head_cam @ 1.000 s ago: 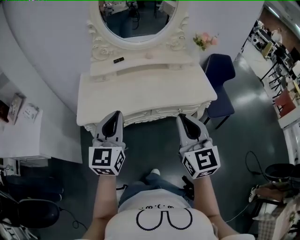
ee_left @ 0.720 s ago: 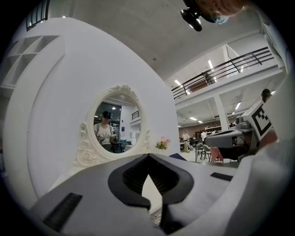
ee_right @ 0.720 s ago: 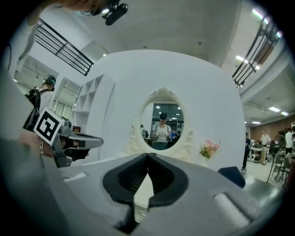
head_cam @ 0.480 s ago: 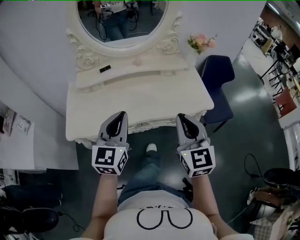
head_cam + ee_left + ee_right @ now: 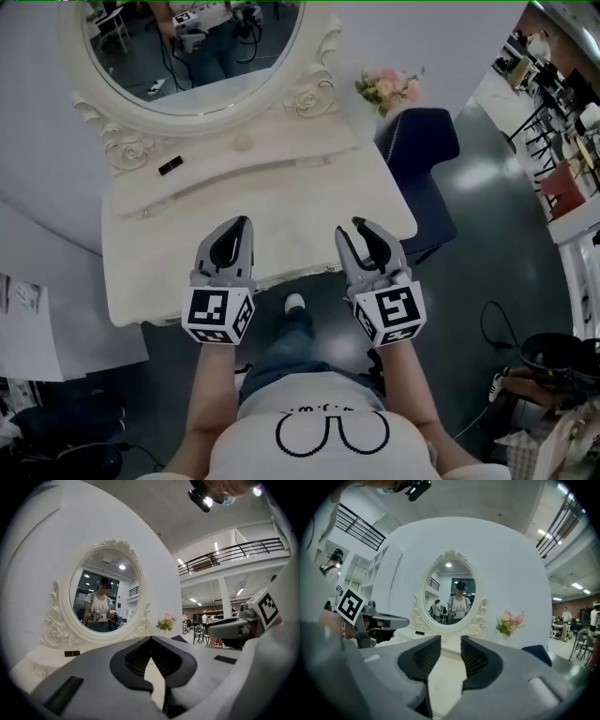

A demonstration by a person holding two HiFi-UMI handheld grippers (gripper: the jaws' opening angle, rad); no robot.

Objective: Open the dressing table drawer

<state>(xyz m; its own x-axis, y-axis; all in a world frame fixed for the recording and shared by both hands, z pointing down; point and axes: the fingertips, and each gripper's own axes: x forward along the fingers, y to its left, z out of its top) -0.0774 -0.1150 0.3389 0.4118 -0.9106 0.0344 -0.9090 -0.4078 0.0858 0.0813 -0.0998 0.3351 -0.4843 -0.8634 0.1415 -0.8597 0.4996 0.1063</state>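
Left tongs [image 5: 243, 225]: jaws together, nothing in them, held level over the front of the surface [image 5: 309, 202].
Right tongs [image 5: 352, 228]: jaws opening, a clear gap between the pads with nothing in it; also over the front edge, near the other pair.
Drawer [image 5: 295, 273]: under the front edge, between the two pairs and below them; only its carved lip shows from above, and it looks shut.
Done: the person stands at the dressing table with both pairs at its front.
Left: nothing grips the drawer yet. I judge a handle must be found below the edge, clamped and pulled toward the person; no view shows one.
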